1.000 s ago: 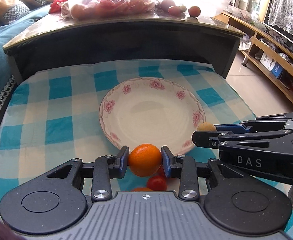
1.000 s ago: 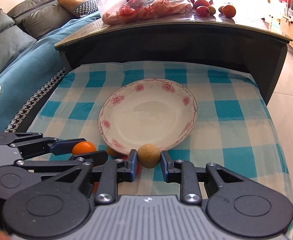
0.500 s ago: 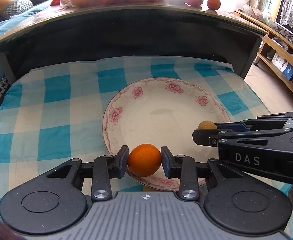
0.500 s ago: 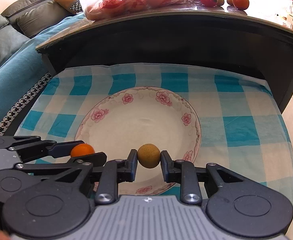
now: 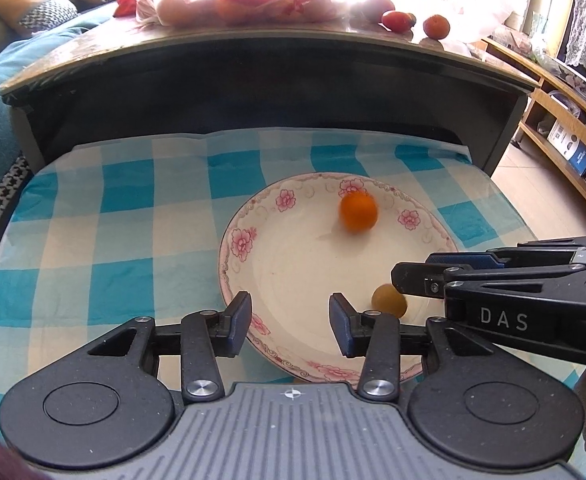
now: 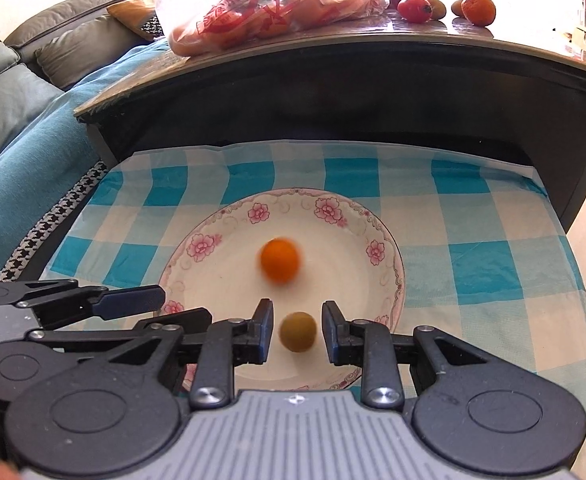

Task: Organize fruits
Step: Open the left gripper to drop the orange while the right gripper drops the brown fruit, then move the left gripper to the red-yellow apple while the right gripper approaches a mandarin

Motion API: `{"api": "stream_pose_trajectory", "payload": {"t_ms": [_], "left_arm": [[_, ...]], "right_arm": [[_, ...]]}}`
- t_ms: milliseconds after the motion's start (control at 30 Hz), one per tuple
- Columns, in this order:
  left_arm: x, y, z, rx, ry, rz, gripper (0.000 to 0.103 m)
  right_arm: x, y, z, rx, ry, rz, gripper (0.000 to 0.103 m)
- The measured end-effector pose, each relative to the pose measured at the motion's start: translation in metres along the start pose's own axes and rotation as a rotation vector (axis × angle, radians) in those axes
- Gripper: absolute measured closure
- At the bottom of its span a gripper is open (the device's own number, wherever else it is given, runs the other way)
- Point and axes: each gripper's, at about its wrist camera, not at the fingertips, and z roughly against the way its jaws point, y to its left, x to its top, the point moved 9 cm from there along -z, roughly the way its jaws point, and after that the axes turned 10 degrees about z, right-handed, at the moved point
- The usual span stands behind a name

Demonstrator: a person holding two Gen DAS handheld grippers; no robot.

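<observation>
An orange [image 5: 358, 212] [image 6: 280, 260] lies blurred, loose on the white flowered plate [image 5: 229, 248] [image 6: 397, 280], towards its far side. My left gripper [image 5: 291, 320] [image 6: 165, 308] hangs over the plate's near rim; its jaws are opening and nothing is between them. A small yellow-brown fruit [image 5: 389, 300] [image 6: 297, 332] sits low over the plate's near part. In the right wrist view it shows between the jaws of my right gripper [image 6: 297, 332] [image 5: 413, 268], with a thin gap on each side. In the left wrist view it is below the fingertips, free of them.
The plate rests on a blue-and-white checked cloth [image 5: 133, 224]. Behind it rises a dark table [image 5: 277, 76] bearing a plastic bag of fruit [image 6: 273, 12] and loose fruit [image 6: 479, 10]. A teal sofa [image 6: 21, 148] stands left, wooden shelves [image 5: 565, 128] right.
My left gripper opened and the orange rolled away across the plate. The yellow-brown fruit dropped out of my right gripper's pads towards the plate. Both grippers moved forward over the plate.
</observation>
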Motion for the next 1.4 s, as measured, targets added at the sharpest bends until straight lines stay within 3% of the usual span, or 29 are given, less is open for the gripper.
{"api": "stream_pose_trajectory", "payload": {"t_ms": [567,1400], "left_arm": [[-0.01,-0.003,0.032,-0.039,-0.025,0.028,0.047],[-0.061,0.008,0.072,-0.052,0.015,0.078,0.042]], "right_arm": [[-0.013,0.012,0.033,-0.016,-0.011,0.014,0.073],[-0.088,0.048,0.073,0.025,0.081,0.016,0.072]]}}
